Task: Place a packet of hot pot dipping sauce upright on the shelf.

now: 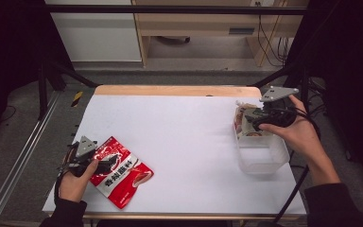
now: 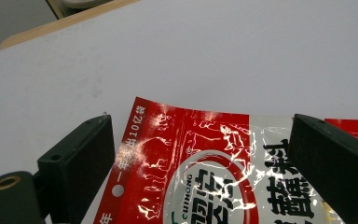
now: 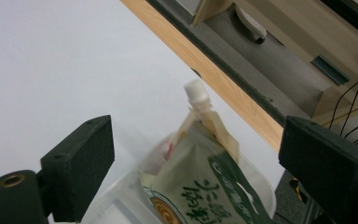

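1. at the near left corner of the white table the left gripper lies low over a red and white snack bag; in the left gripper view its two black jaws stand wide apart, one either side of the bag's top edge, with the pads not pressing on it
2. the bag lies flat on the table top, tilted, its far end under the gripper and its near end close to the front edge
3. farther off, at the right side, a clear plastic tub sits on the table close to the right edge
4. a cream and green spouted pouch stands in the far end of the tub, its white spout up and leaning toward the table's back edge
5. the right gripper hangs just above the pouch, jaws spread as wide as they go and holding nothing; the pouch top shows between them, apart from both
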{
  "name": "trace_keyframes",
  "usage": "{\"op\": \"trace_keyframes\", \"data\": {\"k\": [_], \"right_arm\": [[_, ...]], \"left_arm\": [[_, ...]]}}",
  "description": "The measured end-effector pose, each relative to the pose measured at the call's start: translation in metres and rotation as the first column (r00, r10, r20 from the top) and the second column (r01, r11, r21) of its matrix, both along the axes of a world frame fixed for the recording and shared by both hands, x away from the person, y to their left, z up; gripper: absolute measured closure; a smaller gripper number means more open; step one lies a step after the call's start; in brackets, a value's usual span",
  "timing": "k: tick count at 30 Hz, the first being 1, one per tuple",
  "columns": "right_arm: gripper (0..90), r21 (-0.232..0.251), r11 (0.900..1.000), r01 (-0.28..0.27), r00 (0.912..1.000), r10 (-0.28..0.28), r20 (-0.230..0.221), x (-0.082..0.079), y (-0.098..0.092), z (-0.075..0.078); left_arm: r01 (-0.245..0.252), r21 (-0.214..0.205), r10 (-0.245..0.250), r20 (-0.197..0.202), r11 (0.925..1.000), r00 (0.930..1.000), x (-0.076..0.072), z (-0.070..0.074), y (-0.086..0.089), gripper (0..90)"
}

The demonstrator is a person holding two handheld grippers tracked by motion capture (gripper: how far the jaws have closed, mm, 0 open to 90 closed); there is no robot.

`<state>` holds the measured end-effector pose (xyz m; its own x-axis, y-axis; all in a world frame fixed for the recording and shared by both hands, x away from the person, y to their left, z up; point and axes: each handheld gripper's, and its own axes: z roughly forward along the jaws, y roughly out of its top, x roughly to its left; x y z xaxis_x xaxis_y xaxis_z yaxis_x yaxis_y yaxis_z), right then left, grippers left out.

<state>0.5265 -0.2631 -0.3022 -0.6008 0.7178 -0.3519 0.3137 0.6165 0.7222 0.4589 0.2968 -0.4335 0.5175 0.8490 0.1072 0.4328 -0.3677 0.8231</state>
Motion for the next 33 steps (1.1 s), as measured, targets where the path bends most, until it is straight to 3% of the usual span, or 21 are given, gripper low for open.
{"op": "trace_keyframes", "data": {"k": [3, 5, 7, 8, 14, 18, 25, 28, 29, 30, 33], "right_arm": [[12.6, 0.006, 1.0000, -0.001, 1.0000, 0.001, 0.007, -0.004, 0.011, 0.002], [13.0, 0.033, 0.9987, -0.038, 0.9991, 0.037, 0.018, -0.011, 0.029, 0.001], [13.1, 0.047, 0.9976, -0.050, 0.9987, 0.049, 0.014, -0.012, 0.034, 0.001], [13.1, 0.077, 0.9943, -0.074, 0.9973, 0.074, 0.005, -0.017, 0.047, -0.002], [12.0, 0.089, 0.9907, -0.103, 0.9946, 0.103, -0.001, -0.024, 0.075, -0.013], [12.5, 0.108, 0.9866, -0.122, 0.9915, 0.126, -0.033, -0.034, 0.101, -0.030], [12.9, 0.163, 0.9790, -0.122, 0.9906, 0.130, -0.042, -0.046, 0.127, -0.056], [10.8, 0.197, 0.9711, -0.135, 0.9866, 0.150, -0.064, -0.053, 0.146, -0.077], [10.8, 0.197, 0.9711, -0.135, 0.9866, 0.150, -0.064, -0.053, 0.146, -0.077], [10.1, 0.189, 0.9710, -0.147, 0.9834, 0.164, -0.078, -0.057, 0.155, -0.087], [10.0, 0.184, 0.9704, -0.156, 0.9817, 0.173, -0.080, -0.061, 0.161, -0.095]], "left_arm": [[-0.010, -0.007, 0.010, 0.010, 0.9999, 0.9999, -0.001, 0.002, 0.004, 7.9], [-0.013, -0.014, 0.013, 0.023, 0.9998, 0.9996, -0.002, 0.004, 0.007, 7.9], [-0.014, -0.009, 0.014, 0.027, 0.9999, 0.9995, -0.003, 0.004, 0.010, 7.9], [-0.014, 0.000, 0.014, 0.026, 0.9999, 0.9996, -0.004, 0.004, 0.012, 7.7], [-0.023, 0.044, 0.022, 0.035, 0.9988, 0.9991, -0.010, 0.004, 0.016, 7.2], [-0.034, 0.056, 0.031, 0.037, 0.9979, 0.9988, -0.012, 0.003, 0.021, 6.6], [-0.062, 0.073, 0.060, 0.035, 0.9954, 0.9976, -0.022, 0.001, 0.033, 4.7], [-0.079, 0.081, 0.078, 0.023, 0.9936, 0.9967, -0.025, -0.001, 0.037, 3.5], [-0.082, 0.086, 0.080, 0.023, 0.9929, 0.9965, -0.026, -0.002, 0.037, 3.5], [-0.080, 0.095, 0.078, 0.022, 0.9922, 0.9967, -0.028, -0.002, 0.038, 3.5], [-0.079, 0.084, 0.077, 0.026, 0.9934, 0.9967, -0.033, -0.001, 0.042, 3.4]]}}
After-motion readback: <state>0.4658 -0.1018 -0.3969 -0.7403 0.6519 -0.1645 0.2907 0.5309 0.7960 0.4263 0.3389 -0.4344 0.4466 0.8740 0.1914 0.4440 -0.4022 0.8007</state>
